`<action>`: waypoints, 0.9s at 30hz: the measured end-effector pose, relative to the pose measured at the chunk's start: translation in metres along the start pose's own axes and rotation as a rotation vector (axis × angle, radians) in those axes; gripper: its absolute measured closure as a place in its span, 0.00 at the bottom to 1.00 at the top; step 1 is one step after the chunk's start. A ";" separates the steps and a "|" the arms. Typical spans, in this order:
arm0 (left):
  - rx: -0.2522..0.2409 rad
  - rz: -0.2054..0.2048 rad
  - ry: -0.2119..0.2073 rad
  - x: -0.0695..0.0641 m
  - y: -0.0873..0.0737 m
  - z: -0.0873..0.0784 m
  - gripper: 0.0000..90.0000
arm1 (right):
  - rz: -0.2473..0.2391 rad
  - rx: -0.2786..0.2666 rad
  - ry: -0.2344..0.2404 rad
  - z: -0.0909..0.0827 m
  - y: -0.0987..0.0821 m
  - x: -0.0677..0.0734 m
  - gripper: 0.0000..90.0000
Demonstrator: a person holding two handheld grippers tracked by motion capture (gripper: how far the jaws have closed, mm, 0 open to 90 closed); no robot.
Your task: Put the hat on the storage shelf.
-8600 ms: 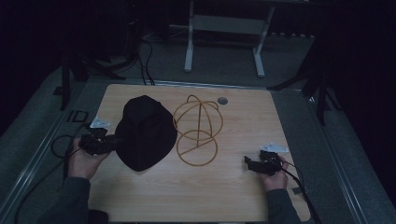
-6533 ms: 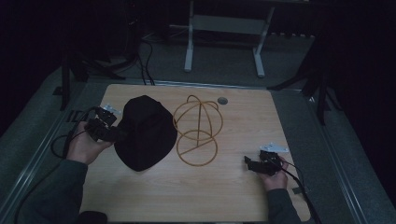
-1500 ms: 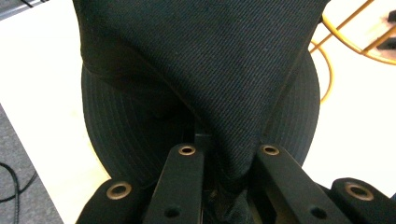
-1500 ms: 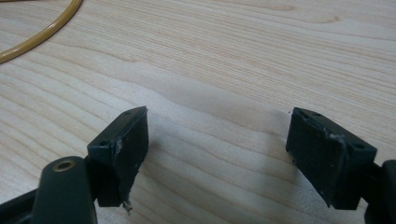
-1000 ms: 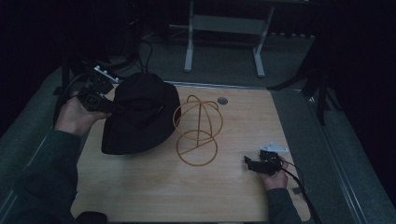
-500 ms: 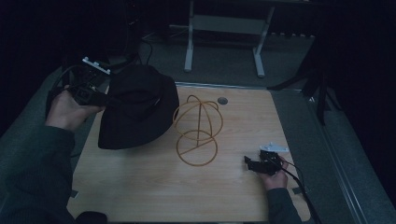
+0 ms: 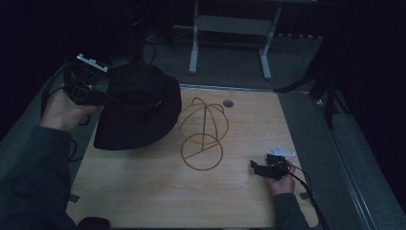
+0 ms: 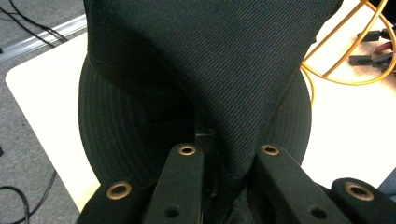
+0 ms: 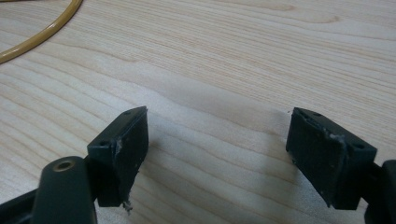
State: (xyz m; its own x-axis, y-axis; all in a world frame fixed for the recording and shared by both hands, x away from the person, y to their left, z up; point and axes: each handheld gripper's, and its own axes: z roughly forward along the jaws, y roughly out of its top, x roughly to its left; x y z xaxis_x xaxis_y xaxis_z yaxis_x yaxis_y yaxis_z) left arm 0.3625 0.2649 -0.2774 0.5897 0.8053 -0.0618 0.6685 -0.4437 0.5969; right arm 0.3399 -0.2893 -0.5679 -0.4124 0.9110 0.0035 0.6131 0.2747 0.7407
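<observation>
- We are resting our right gripper (image 7: 258, 168) on the wooden table (image 7: 143, 191) near its right front corner, jaws spread wide with bare wood between them.
- We are seeing the yellow wire stand (image 7: 203, 134) sitting mid-table, just beside the hat.
- We are pinching the black hat (image 7: 139, 110) with our left gripper (image 7: 103, 98), clamped on its fabric, holding it tilted above the table's far left corner.

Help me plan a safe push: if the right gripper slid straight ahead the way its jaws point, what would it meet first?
Probably the yellow wire stand. The right gripper, jaws open, rests low on the wooden table and points toward the stand's base ring; bare wood lies between. Its own view puts the ring off to one side, so it might just miss.
</observation>
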 end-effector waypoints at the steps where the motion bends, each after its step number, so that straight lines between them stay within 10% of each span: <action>1: -0.004 -0.002 0.001 0.000 0.000 -0.002 0.96 | 0.000 0.000 0.000 0.000 0.000 0.000 0.23; 27: -0.085 0.019 -0.117 -0.003 0.006 -0.025 0.96 | -0.002 -0.001 0.000 0.000 0.000 0.000 0.23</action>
State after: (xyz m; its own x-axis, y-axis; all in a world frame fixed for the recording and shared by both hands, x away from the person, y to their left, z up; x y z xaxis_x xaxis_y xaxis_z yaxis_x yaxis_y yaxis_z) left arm 0.3534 0.2696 -0.2540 0.6537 0.7437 -0.1398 0.6189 -0.4191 0.6643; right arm 0.3400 -0.2894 -0.5680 -0.4135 0.9105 0.0019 0.6118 0.2763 0.7412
